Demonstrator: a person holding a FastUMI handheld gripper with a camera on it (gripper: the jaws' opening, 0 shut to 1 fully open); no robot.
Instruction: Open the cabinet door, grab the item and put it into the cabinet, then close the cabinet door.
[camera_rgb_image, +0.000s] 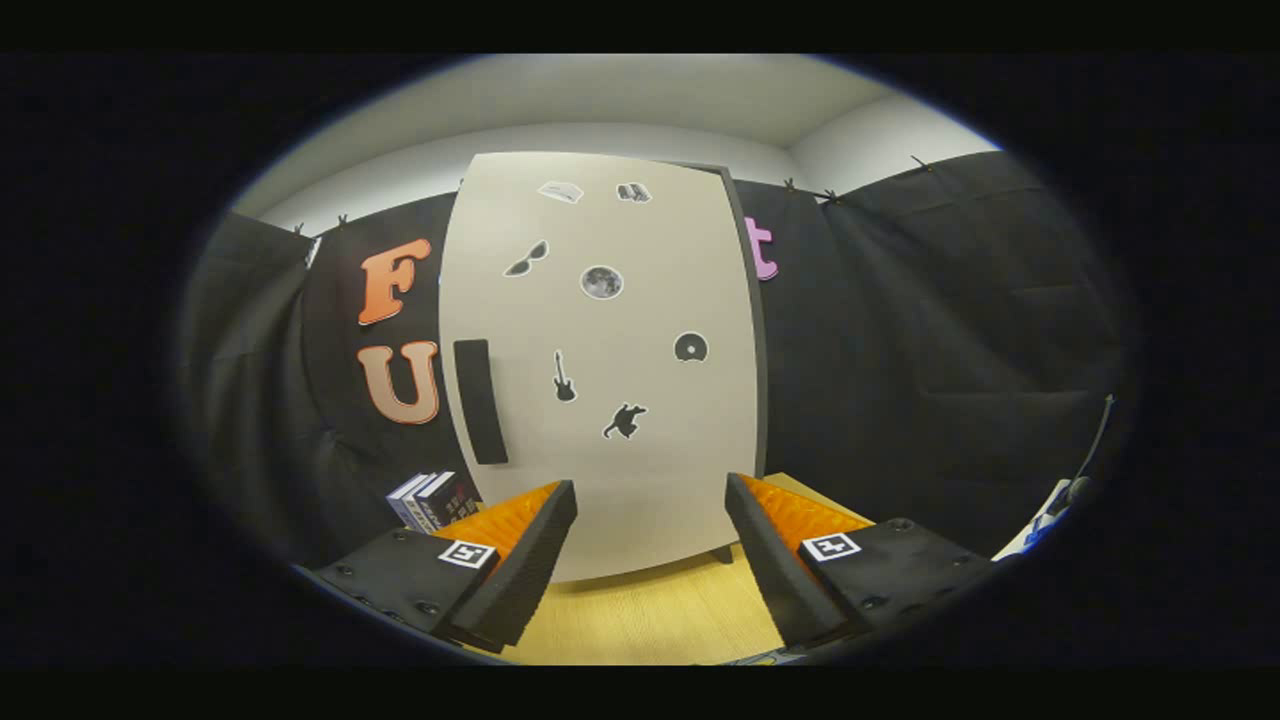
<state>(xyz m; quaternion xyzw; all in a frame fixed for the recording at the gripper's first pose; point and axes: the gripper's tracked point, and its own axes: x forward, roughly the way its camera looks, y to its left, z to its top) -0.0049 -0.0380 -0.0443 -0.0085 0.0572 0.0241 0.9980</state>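
Books (432, 497): lower left of the frame, standing upright on the table just left of the cabinet, partly hidden behind the left finger. They look like the item to be put inside, though that is a judgement; nothing else loose is plainly visible.
Handle (480, 400): a dark upright strip at the left edge of the door, left of centre in the frame. Risk: the fingers point at the flat of the door, not at this strip, so a straight push forward would bump the panel and catch nothing.
Cabinet door (600, 360): middle of the frame, pale, closed, dotted with small black stickers. Risk: if it swings toward the left it may knock the books over; which side it hinges on cannot be told for sure.
Gripper (650, 515): lower centre, fingers wide apart, holding nothing, with the foot of the door between them.
Table (650, 610): wooden, bottom centre. Risk: the cabinet stands free on it and a hard tug may drag it.
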